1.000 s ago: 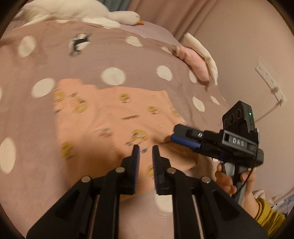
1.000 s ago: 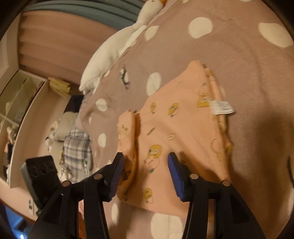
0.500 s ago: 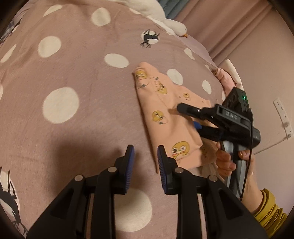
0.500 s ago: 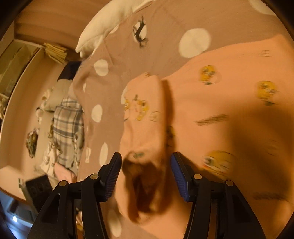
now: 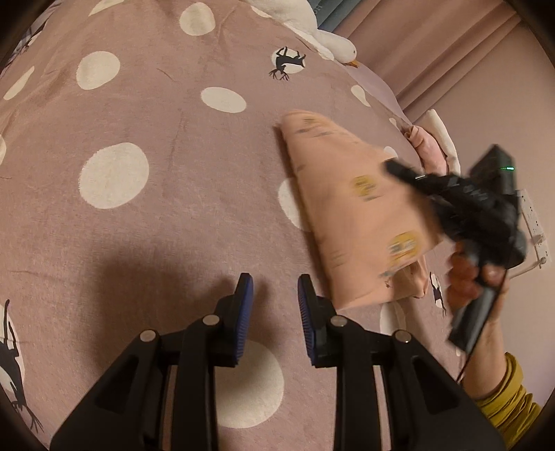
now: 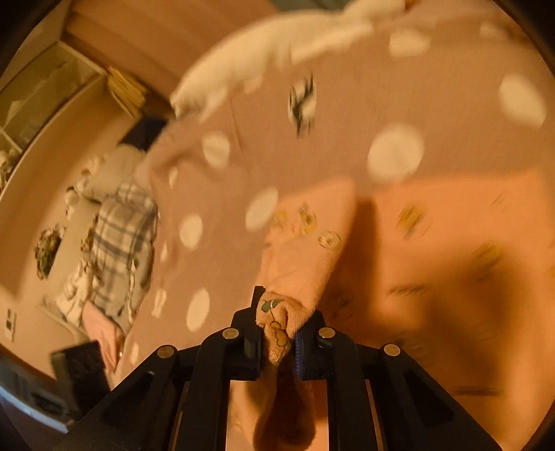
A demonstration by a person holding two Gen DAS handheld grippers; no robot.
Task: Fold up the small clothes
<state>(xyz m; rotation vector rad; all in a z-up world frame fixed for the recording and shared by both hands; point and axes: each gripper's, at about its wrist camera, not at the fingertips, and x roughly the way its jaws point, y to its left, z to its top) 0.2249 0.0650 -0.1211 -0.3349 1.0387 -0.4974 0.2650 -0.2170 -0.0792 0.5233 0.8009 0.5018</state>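
The peach garment with small yellow prints lies on the pink blanket with white dots, and I take this garment as the landmark. The right gripper is at its near edge: its jaws are closing, and a bunched fold of the peach cloth sits pinched between the pads. From that edge the cloth hangs lifted off the blanket, while the far part of the garment rests on it. The left gripper stands just beside the garment's near left corner, over bare blanket; its jaws are opening, with a narrow gap and nothing between them. Beyond the garment, at the blanket's far edge, lies a white goose toy
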